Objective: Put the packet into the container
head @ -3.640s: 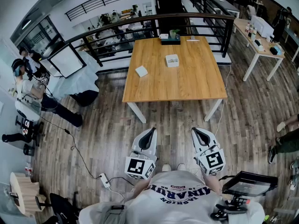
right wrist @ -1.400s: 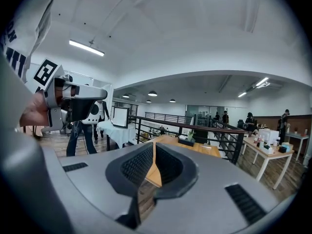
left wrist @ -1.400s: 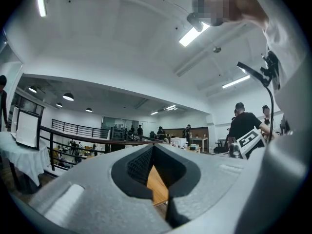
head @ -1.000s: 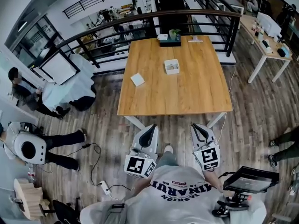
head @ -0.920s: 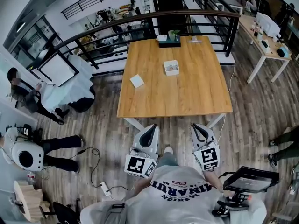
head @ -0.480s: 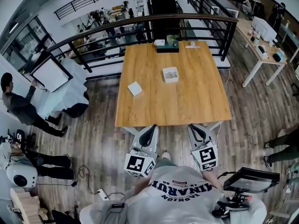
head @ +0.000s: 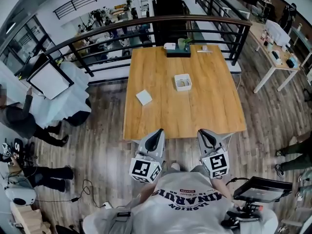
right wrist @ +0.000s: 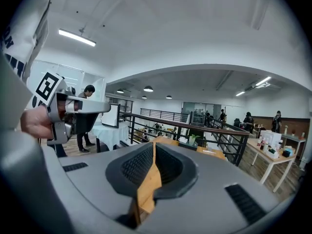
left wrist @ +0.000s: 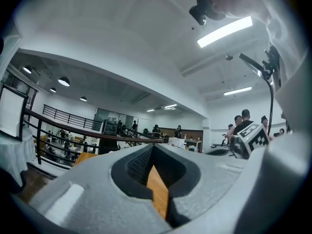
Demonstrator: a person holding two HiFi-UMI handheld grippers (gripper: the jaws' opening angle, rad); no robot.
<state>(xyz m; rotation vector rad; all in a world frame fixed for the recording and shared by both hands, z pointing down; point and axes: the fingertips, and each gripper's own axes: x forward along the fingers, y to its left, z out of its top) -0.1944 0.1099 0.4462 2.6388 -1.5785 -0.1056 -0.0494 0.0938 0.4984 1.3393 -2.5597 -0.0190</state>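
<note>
The wooden tabletop (head: 204, 106) stands on a plank floor (head: 102, 130) in front of a dark railing (head: 195, 21). The packet (head: 144, 97), a small white square, lies flat on the left half of the tabletop, near its left edge. The container (head: 175, 81), a white open box with something pale inside, sits further back and to the right, well apart from the packet. At the far edge a dark tray (head: 178, 53) holds a small green plant. The left tool (head: 159, 130) and the right tool (head: 201, 131) are held side by side, apart from each other, with their tips at the near edge of the tabletop in the head view and both well short of the packet and the container. In the left gripper view the jaws are closed together with nothing between them. In the right gripper view the jaws likewise meet at their tips and hold nothing. Only a strip of the wooden tabletop shows through the hollow between the pads.
</note>
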